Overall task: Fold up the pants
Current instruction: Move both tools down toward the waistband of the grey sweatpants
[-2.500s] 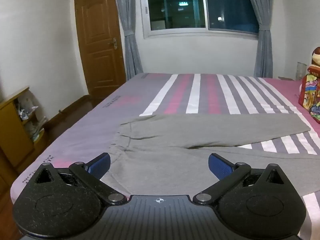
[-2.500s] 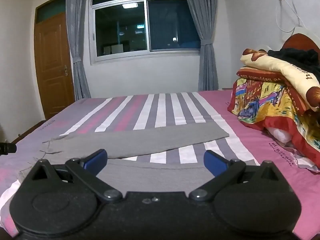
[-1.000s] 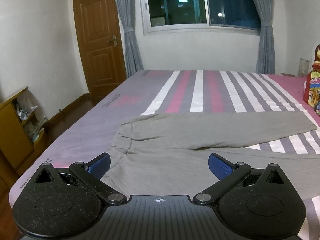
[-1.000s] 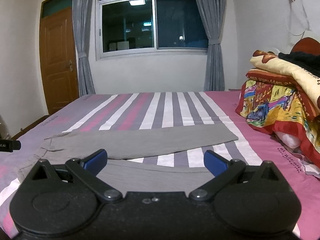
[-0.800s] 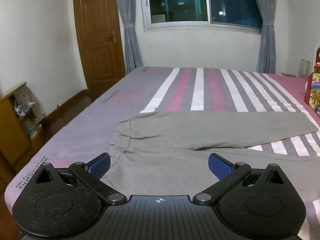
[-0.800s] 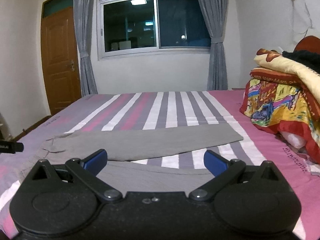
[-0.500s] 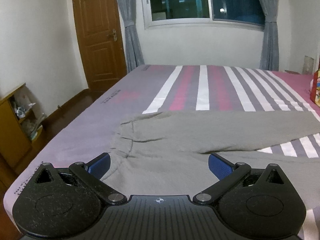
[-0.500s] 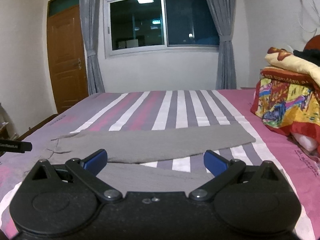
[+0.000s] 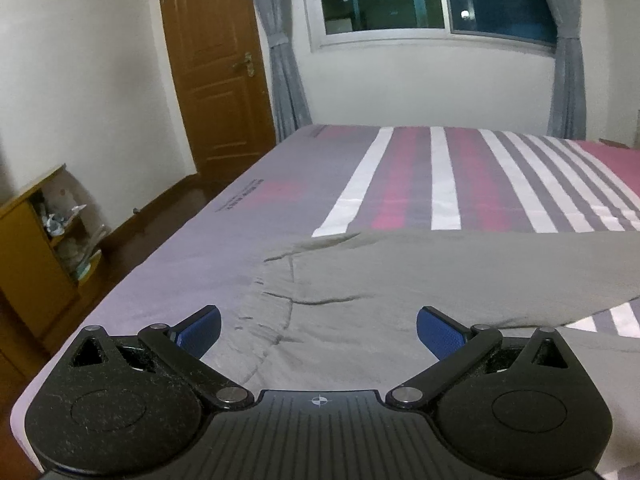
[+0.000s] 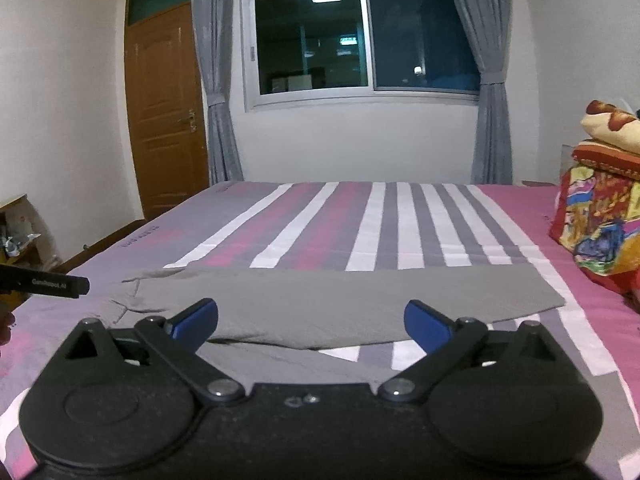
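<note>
Grey pants [image 9: 420, 280] lie flat on the striped bed [image 9: 400, 184], waistband to the left, legs running right. My left gripper [image 9: 318, 330] is open and empty, low over the waistband end. In the right wrist view the pants [image 10: 340, 304] lie spread in a V, far leg ending at the right. My right gripper [image 10: 311, 320] is open and empty, just above the near leg. The tip of the left gripper [image 10: 48, 284] shows at the left edge of the right wrist view.
A pile of colourful folded blankets [image 10: 600, 216] sits on the bed's right side. A wooden shelf unit [image 9: 36, 256] stands left of the bed, a wooden door [image 9: 216, 68] beyond it. A window with grey curtains [image 10: 360, 40] is on the far wall.
Both grippers have moved forward and lower toward the pants, which now fill more of each view. Both stay open. The pants have not moved.
</note>
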Tool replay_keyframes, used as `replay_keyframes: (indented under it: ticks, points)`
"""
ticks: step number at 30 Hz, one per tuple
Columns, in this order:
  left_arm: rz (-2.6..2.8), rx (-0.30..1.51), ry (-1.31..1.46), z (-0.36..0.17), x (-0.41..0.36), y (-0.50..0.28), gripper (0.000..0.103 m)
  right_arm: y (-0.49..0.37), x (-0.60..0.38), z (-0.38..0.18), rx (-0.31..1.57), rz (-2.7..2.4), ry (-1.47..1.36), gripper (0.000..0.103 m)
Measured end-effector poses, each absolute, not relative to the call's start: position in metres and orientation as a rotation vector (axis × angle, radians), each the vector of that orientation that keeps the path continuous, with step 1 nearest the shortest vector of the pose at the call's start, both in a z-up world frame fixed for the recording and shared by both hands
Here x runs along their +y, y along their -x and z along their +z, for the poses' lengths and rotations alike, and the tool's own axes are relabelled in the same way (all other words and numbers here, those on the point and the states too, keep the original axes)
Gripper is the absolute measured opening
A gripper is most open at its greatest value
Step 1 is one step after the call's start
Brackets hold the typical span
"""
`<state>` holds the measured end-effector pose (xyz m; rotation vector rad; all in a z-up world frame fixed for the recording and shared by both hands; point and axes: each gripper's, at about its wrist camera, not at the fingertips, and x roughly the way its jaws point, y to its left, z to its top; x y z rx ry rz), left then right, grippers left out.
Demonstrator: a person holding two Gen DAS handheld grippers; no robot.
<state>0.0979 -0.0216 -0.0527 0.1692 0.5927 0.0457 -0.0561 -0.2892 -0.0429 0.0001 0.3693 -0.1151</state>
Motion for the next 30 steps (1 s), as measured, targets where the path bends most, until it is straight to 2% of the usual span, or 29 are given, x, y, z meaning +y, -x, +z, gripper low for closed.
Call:
replay_keyframes:
  ticks: [10,17,30]
  points:
    - [0.059,0.614,-0.188,-0.065,-0.019,-0.141,0.103,0.007,-0.280,-0.048,0.373,-0.055,0.039,0.098]
    - [0.072,0.628,-0.192,-0.077,-0.020,-0.174,0.103,-0.031,-0.276,-0.060,0.412,-0.011,0.051,0.093]
    - [0.117,0.694,-0.201,-0.117,-0.009,-0.238,0.103,-0.109,-0.266,-0.092,0.512,0.100,0.043,0.063]
